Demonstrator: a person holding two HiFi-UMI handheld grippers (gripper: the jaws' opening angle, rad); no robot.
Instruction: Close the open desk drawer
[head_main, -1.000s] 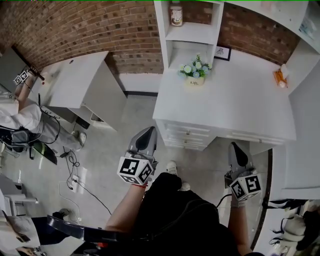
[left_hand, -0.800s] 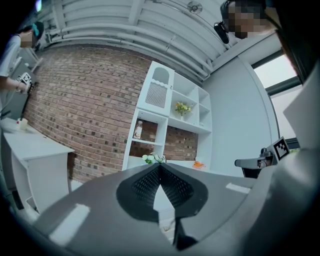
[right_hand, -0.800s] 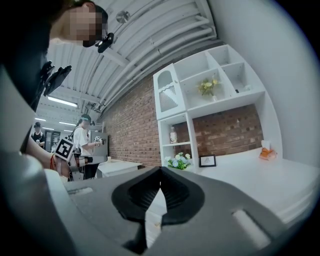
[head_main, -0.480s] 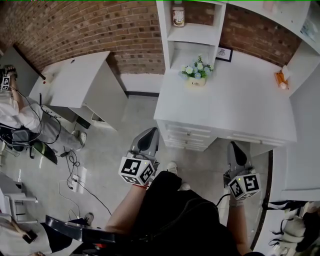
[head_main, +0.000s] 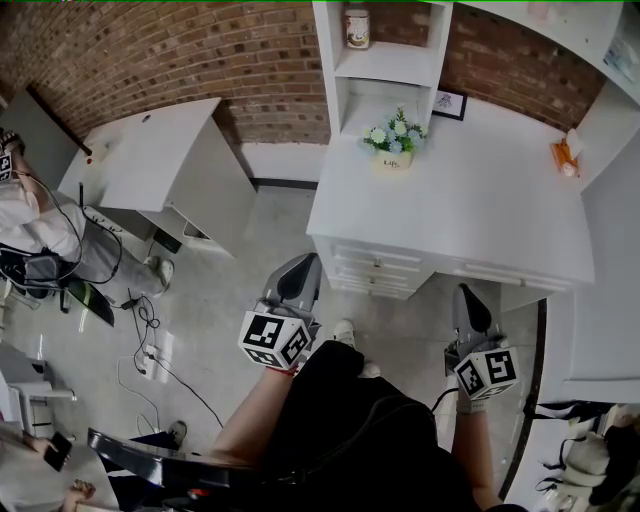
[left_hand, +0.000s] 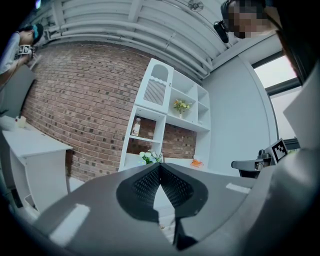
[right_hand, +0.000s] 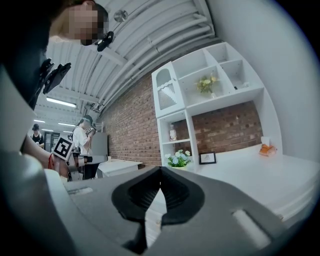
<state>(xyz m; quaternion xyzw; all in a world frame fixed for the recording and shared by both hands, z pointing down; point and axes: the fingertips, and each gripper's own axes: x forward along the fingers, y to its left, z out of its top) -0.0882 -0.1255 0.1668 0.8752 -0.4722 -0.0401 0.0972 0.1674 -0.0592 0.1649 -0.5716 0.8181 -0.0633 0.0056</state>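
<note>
A white desk (head_main: 470, 215) stands ahead of me, with a stack of drawers (head_main: 376, 272) in its front face. From above I cannot tell which drawer stands out. My left gripper (head_main: 304, 264) hangs in the air just short of the drawer stack, pointing at it, jaws shut on nothing. My right gripper (head_main: 466, 293) hovers before the desk's front edge further right, also shut and empty. In the left gripper view the pads (left_hand: 150, 182) meet at a point, and the right gripper view shows its pads (right_hand: 172, 192) pressed together too.
A flower pot (head_main: 391, 146), a picture frame (head_main: 449, 103) and an orange item (head_main: 561, 157) sit on the desk under a white shelf unit (head_main: 375, 60). A second white desk (head_main: 150, 160) stands left. Cables (head_main: 148, 345) trail on the floor near a person (head_main: 35, 235).
Both grippers stay nearly where they were; the right one has sunk slightly. The person at the far left has shifted.
</note>
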